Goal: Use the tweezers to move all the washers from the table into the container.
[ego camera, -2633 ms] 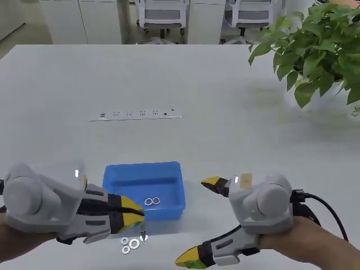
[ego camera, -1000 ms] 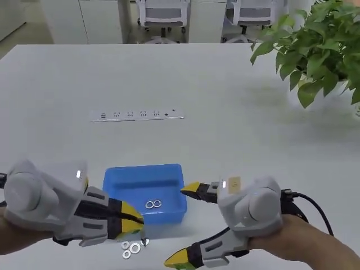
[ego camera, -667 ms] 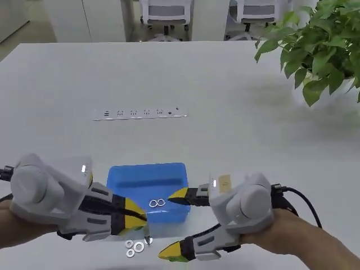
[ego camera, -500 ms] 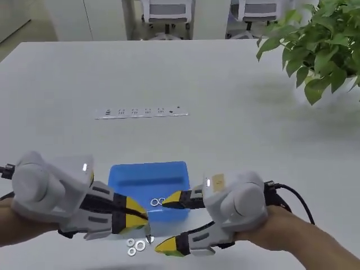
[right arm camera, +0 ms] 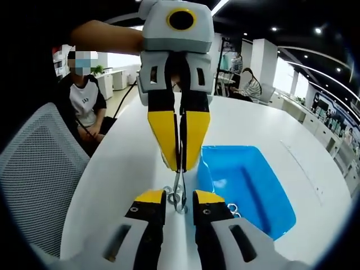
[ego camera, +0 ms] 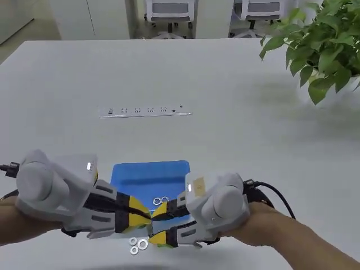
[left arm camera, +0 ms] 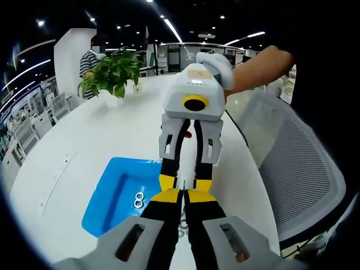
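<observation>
Head view: two washers (ego camera: pixel 160 201) sit in the container (ego camera: pixel 149 171), three loose washers (ego camera: pixel 138 245) lie on the counter (ego camera: pixel 225 112); left gripper (ego camera: pixel 144 214) clamps the tweezers (right arm camera: pixel 179 169), right gripper (ego camera: pixel 158 224) gapes.

1. Container (ego camera: pixel 151 179) is being seen on the table (ego camera: pixel 236 90), near its front edge, left of centre.
2. Two washers (ego camera: pixel 160 201) are being held inside it, side by side, by its near wall.
3. Loose washers (ego camera: pixel 138 244) are being seen clustered on the table just before that wall.
4. Left gripper (ego camera: pixel 147 215) and right gripper (ego camera: pixel 160 224) are being held tip to tip above the cluster.
5. Tweezers (right arm camera: pixel 179 180) are being clamped in the left jaws, with the tips down at the cluster, between the parted right jaws.
6. Power strip (ego camera: pixel 145 111) is being seen behind the container, well apart from it. The plant (ego camera: pixel 323 39) is being seen far right and the chairs (ego camera: pixel 169 8) beyond the table.
</observation>
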